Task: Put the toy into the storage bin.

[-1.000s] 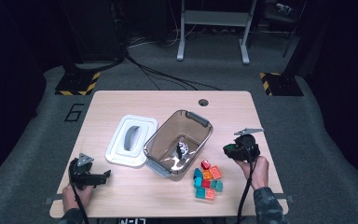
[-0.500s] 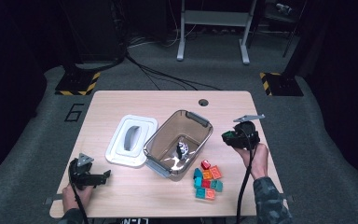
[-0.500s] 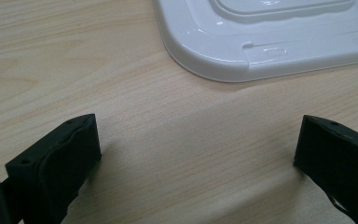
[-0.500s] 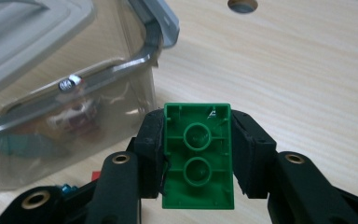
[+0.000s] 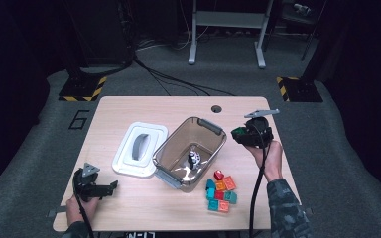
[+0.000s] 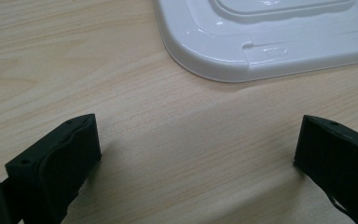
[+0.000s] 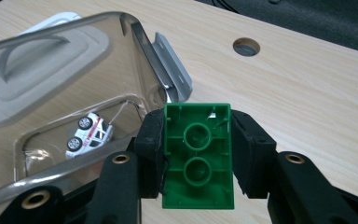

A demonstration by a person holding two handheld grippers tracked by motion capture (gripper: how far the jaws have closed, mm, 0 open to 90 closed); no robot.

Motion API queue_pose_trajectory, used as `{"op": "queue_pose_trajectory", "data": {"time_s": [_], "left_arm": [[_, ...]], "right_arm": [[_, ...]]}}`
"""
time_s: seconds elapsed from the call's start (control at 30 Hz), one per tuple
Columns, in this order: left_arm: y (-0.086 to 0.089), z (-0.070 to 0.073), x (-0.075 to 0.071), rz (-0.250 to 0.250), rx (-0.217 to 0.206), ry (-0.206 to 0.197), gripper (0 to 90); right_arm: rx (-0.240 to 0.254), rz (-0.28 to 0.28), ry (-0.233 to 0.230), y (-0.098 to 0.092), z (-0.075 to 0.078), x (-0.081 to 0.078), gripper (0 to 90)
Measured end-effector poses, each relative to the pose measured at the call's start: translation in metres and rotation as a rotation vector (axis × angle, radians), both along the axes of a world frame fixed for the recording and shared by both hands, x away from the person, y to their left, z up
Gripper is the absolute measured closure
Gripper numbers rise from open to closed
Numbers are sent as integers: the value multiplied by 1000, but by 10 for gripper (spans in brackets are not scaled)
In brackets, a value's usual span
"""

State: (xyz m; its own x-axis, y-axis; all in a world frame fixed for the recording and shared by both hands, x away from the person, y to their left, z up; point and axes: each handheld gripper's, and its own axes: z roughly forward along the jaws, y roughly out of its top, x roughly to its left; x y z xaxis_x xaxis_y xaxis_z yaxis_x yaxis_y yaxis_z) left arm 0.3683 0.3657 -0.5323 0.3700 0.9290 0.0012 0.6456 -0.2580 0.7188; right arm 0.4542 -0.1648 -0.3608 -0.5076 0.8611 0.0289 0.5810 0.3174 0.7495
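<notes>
My right gripper (image 7: 196,158) pinches a green brick (image 7: 198,156) above the table (image 5: 129,106), just beside the clear bin (image 5: 213,130) holding a toy car (image 7: 87,133). Its near wall stands between brick and car. My left gripper (image 6: 196,149) rests spread wide near the white lid (image 6: 270,46), with loose bricks (image 5: 220,193) by the bin.

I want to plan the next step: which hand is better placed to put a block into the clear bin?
Right: its tool already grips the green block beside the clear bin.
</notes>
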Motion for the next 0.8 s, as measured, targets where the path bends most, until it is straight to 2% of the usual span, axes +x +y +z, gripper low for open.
{"op": "queue_pose_trajectory", "data": {"time_s": [0.07, 0.23, 0.43, 0.57, 0.6, 0.8], "left_arm": [[0, 0, 0, 0, 0, 0, 0], [0, 0, 0, 0, 0, 0, 0], [0, 0, 0, 0, 1, 0, 0], [0, 0, 0, -1, 1, 0, 0], [0, 0, 0, -1, 1, 0, 0], [0, 0, 0, 0, 0, -4, 0]], "right_arm": [[-8, 17, -6, 1, 2, 1, 587], [11, 36, -15, 12, 8, 7, 587], [-13, 75, -33, 30, 8, 13, 587], [-29, 100, -39, 41, 3, 20, 587], [-27, 97, -23, 43, 1, 21, 587], [-62, 122, 2, 52, -14, 28, 586]]}}
